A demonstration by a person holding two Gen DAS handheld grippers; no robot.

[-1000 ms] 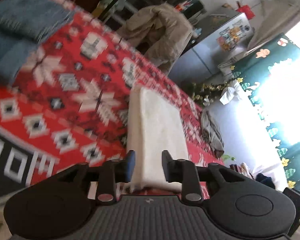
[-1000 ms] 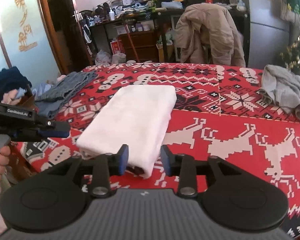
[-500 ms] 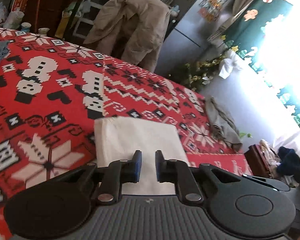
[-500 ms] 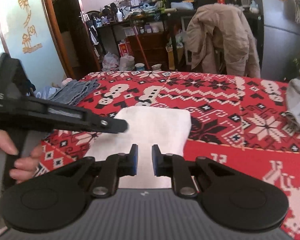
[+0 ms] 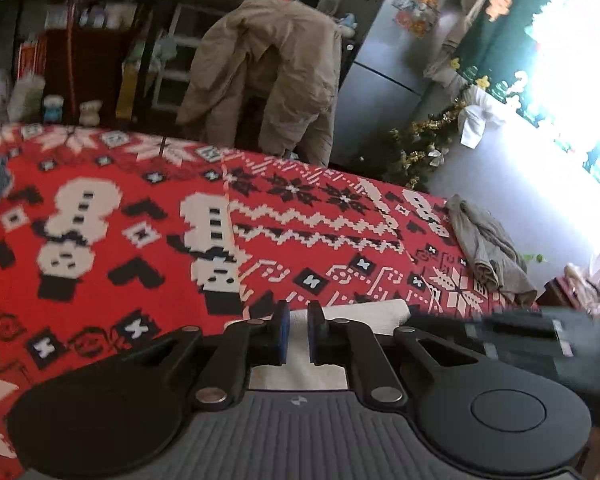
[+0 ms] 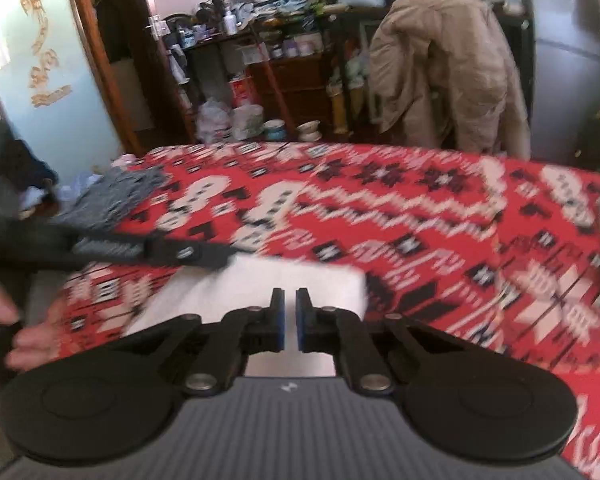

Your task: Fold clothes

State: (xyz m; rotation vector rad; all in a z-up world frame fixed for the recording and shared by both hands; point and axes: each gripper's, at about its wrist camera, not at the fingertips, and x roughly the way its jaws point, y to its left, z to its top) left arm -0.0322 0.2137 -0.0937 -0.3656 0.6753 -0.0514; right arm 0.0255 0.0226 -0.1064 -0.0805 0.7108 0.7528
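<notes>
A folded white cloth [image 6: 260,292] lies near the front edge of the red patterned table cover [image 6: 420,216]. My right gripper [image 6: 290,320] hovers over its near edge, jaws almost closed with a narrow gap and nothing between them. The left gripper's black body [image 6: 172,252] reaches in from the left over the cloth's far left corner. In the left wrist view the cloth [image 5: 348,312] shows just past my left gripper [image 5: 298,332], whose jaws are nearly closed and hold nothing. The right gripper's body [image 5: 532,332] is a dark blur at the right.
A crumpled grey garment [image 5: 488,248] lies at the table's right edge. Folded blue-grey clothes [image 6: 112,196] sit at the left edge. A chair draped with a beige jacket [image 6: 440,68] stands behind the table, beside a fridge [image 5: 400,52] and cluttered shelves [image 6: 268,40].
Both grippers have closed from wide open to nearly shut and pulled back toward the cloth's near edge. The left gripper swung round to face the far side of the table.
</notes>
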